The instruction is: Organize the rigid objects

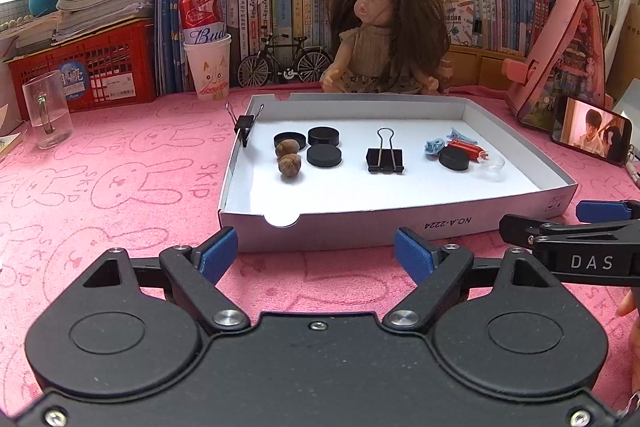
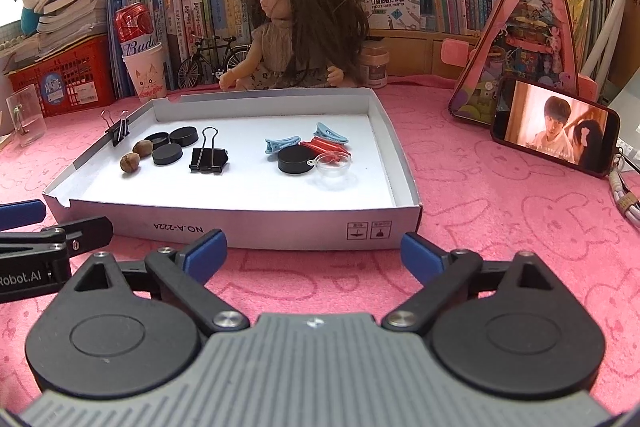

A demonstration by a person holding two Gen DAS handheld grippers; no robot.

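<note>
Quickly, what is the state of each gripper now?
Left gripper: open, holding nothing.
Right gripper: open, holding nothing.

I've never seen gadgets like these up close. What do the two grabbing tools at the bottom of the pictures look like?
Each hand-held gripper is matte black plastic with two round discs, silver screws and angled link arms ending in blue ribbed pads. The left hand-held gripper has a black body; the right hand-held gripper has a grey ridged one, with white lettering "DAS" on its side.

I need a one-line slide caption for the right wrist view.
Open right gripper before a white cardboard tray holding black discs, binder clip and nuts.
</note>
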